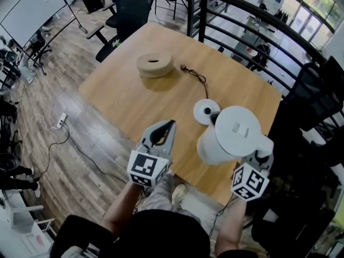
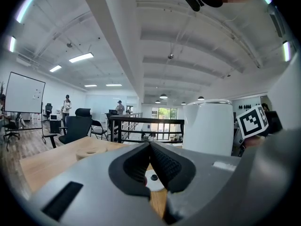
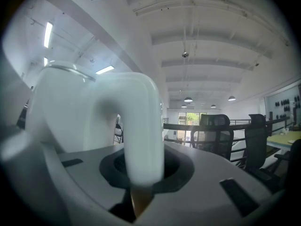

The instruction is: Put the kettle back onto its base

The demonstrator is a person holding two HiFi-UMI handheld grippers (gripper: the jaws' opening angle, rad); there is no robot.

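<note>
Head view high above the kettle (image 1: 231, 136), steeply down onto the table (image 1: 123, 95), left gripper view low to the kettle's left, facing level toward the railing (image 2: 146, 121), right gripper view tight behind the kettle's handle (image 3: 138, 126), kettle shared by all.

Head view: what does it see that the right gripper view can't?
Only the head view shows the round white base on the table, the tan ring and the left gripper. Only the right gripper view shows the right gripper pinching the white handle, plus ceiling lights. Both show the white kettle.
</note>
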